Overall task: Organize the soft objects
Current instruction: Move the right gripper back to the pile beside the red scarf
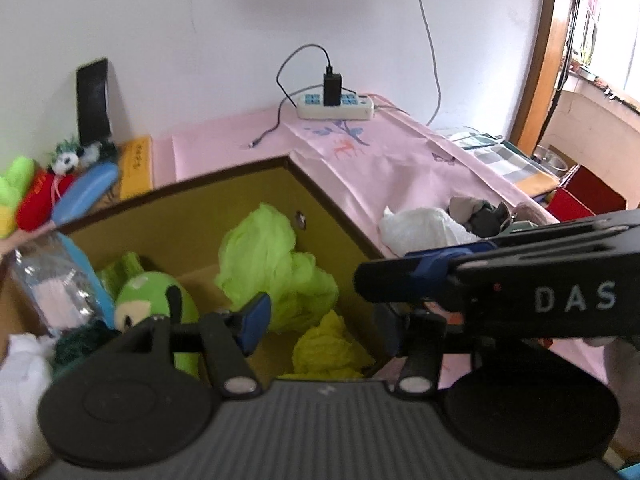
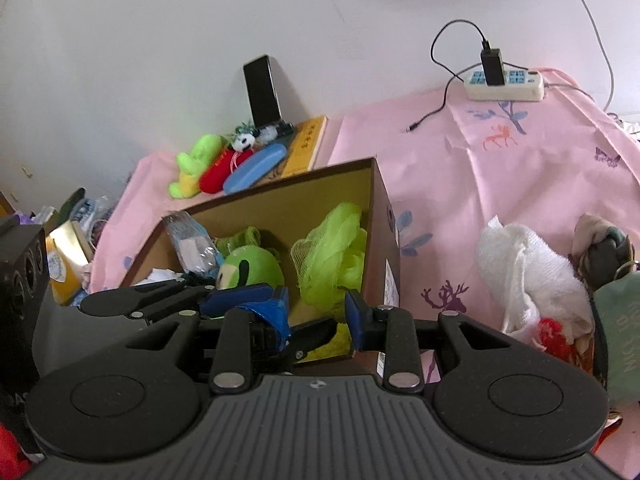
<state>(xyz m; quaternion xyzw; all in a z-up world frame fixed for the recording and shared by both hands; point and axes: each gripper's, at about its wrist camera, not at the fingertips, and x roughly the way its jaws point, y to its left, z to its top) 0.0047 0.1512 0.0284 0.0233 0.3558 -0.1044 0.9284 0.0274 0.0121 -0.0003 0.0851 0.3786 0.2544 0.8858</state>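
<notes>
An open cardboard box [image 1: 256, 184] [image 2: 288, 200] stands on the pink cloth. Inside lie a lime mesh sponge [image 1: 276, 268] [image 2: 336, 248], a green plush toy [image 1: 152, 300] [image 2: 252, 268], a yellow-green cloth [image 1: 328, 348] and a clear packet [image 1: 56, 284] [image 2: 188, 244]. My left gripper [image 1: 320, 320] is open and empty above the box. My right gripper [image 2: 316, 312] is open and empty at the box's near edge; its body crosses the left wrist view [image 1: 520, 284]. A white cloth [image 1: 420, 228] [image 2: 528, 272] lies right of the box with grey [image 1: 480, 212] and red [image 2: 556, 336] soft items.
Plush toys [image 2: 200, 164] and a blue case [image 2: 256, 168] [image 1: 84, 196] lie behind the box by a propped phone [image 2: 262, 90] [image 1: 93, 100]. A power strip [image 1: 336, 106] [image 2: 506, 84] with charger and cable sits at the back. A black speaker [image 2: 20, 276] stands left.
</notes>
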